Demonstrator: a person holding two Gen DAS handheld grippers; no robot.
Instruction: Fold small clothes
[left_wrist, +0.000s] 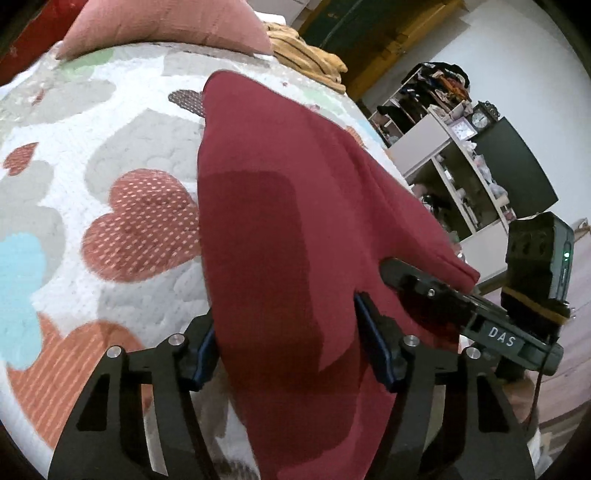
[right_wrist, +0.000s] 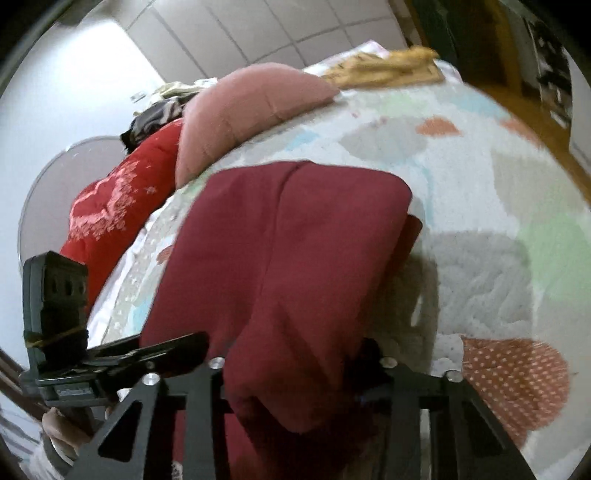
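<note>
Cloth (left_wrist: 280, 229) of dark red lies on the bed (left_wrist: 122, 122), gripped by left tool (left_wrist: 284, 354) and right tool (right_wrist: 291, 373).

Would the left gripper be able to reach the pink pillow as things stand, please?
Probably not: the dark red garment fills the left gripper, and the pink pillow lies across the quilt.

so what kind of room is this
Most likely a bedroom: the work surface is a bed with a heart-patterned quilt and a pink pillow, and open shelves with clutter and clocks stand beside it.
</note>
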